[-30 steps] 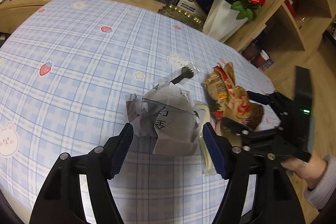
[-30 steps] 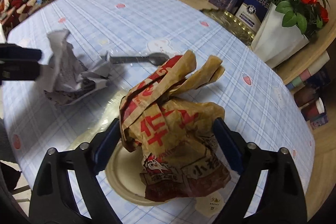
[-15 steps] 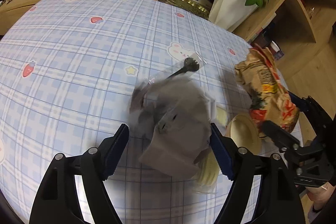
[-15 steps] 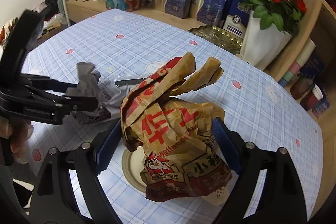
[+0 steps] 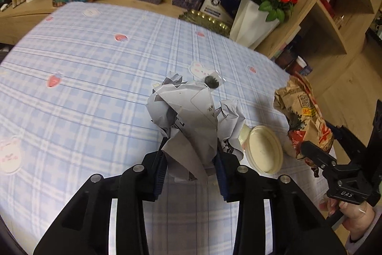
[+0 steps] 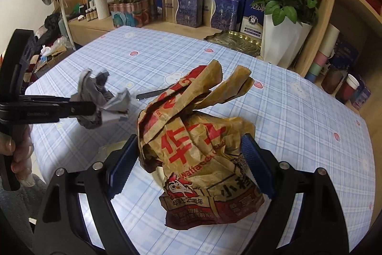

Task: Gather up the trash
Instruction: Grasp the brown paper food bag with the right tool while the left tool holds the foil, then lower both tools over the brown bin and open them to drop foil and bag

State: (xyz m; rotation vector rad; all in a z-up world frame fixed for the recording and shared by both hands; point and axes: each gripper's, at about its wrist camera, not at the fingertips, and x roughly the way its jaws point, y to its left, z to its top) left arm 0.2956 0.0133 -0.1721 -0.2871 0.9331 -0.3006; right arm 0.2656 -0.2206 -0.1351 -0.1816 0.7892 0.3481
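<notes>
Above the checked tablecloth (image 5: pixel 95 87), left tongs (image 5: pixel 191 173) closing on crumpled paper (image 5: pixel 191 121), right tongs (image 6: pixel 191 166) gripping takeaway bag (image 6: pixel 198 147) (round lid (image 5: pixel 262 149) beneath)

Two hand-held grippers: the left hand-held gripper (image 5: pixel 191 173) and the right hand-held gripper (image 6: pixel 188 164). One crumpled grey paper (image 5: pixel 191 116), one brown paper bag (image 6: pixel 198 147), one round cream lid (image 5: pixel 263 149), and one wrapped black utensil (image 5: pixel 211 81) on the desk (image 5: pixel 95 87), though it is mostly hidden. One white vase of red roses (image 6: pixel 281 40). Two hands (image 5: pixel 351 216) (image 6: pixel 19 149).
</notes>
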